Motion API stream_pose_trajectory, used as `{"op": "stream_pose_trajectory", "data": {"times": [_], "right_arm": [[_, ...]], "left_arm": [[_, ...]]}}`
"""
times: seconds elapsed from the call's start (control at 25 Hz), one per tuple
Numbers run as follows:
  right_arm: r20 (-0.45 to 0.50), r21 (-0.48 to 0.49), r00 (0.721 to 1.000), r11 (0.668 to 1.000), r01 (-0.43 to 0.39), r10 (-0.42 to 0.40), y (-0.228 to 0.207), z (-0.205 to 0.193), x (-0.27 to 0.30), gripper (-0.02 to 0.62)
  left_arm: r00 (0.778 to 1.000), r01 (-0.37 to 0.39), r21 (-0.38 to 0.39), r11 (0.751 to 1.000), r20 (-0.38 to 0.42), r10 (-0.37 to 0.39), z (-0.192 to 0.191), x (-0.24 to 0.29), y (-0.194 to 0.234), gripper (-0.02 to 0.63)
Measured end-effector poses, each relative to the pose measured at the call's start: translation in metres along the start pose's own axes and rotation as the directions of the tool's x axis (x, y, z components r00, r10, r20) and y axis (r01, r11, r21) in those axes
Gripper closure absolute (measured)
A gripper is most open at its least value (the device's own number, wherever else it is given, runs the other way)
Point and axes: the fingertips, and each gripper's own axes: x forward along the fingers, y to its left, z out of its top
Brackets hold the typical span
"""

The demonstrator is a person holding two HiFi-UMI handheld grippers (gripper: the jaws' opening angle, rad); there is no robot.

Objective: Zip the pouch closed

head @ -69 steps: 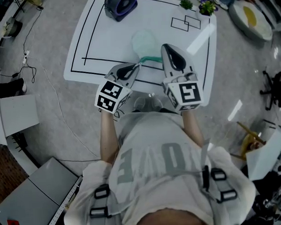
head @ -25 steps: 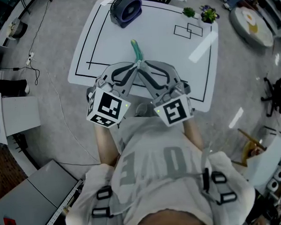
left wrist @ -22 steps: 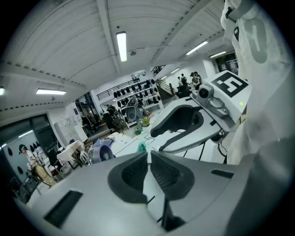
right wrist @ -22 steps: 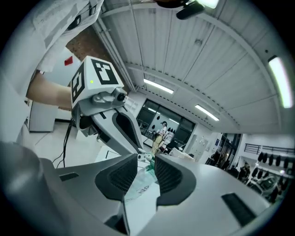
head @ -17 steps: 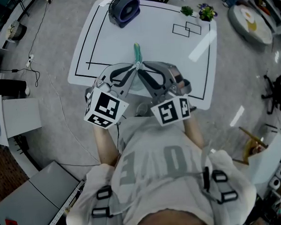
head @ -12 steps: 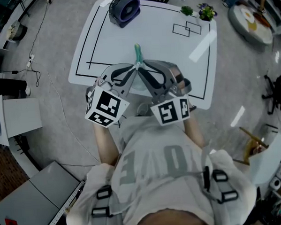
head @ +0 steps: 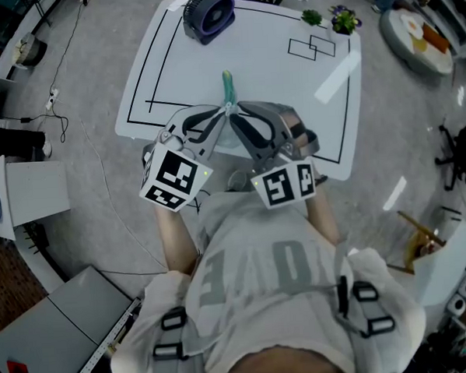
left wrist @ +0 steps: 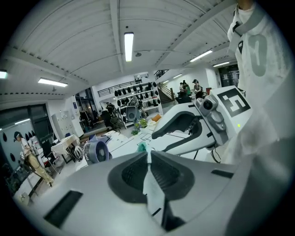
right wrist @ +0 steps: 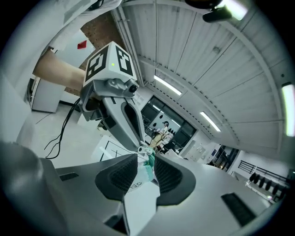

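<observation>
- The white tabletop (head: 211,58), marked with black lines, fills the upper half of the head view.
- The person (head: 261,274) in a pale shirt stands at the tabletop's 6 o'clock edge, with both forearms reaching forward.
- The left tongs (head: 223,114) come in from 7 o'clock. Their jaws are pressed almost together on a thin, pale, see-through flap of the pouch (head: 228,87), which runs up between the ribbed pads in the left gripper view.
- The right tongs (head: 238,111) come in from 5 o'clock, and their tips meet the left pair's tips over the near half of the tabletop. Their jaws stand a little apart, closed on the pouch's thicker end, which fills the gap between the pads in the right gripper view.
- The dark fan (head: 212,13) sits at the tabletop's 11 o'clock corner, well apart from the tongs.
- The pouch is lifted off the tabletop, pinched between both sets of tips and turned edge-on, so it shows as a narrow strip pointing to 12 o'clock.
- Two small potted plants (head: 344,20) stand at the 1 o'clock corner.
- The green zip strip (right wrist: 148,168) lies between the right tongs' pads, right at their tips.
</observation>
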Motion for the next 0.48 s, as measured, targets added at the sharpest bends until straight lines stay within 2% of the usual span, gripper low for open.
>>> {"op": "stream_pose_trajectory", "data": {"times": [0.32, 0.48], "right_arm": [[0.002, -0.105, 0.998, 0.993, 0.057, -0.057, 0.0, -0.001, 0.002, 0.505], [0.027, -0.083, 0.996, 0.992, 0.09, -0.088, -0.004, 0.003, -0.004, 0.505]], "left_arm": [[0.999, 0.05, 0.007, 0.999, 0.018, -0.05, 0.009, -0.001, -0.008, 0.586], [0.999, 0.039, 0.008, 0.999, -0.016, -0.039, 0.001, 0.002, -0.009, 0.586]]}}
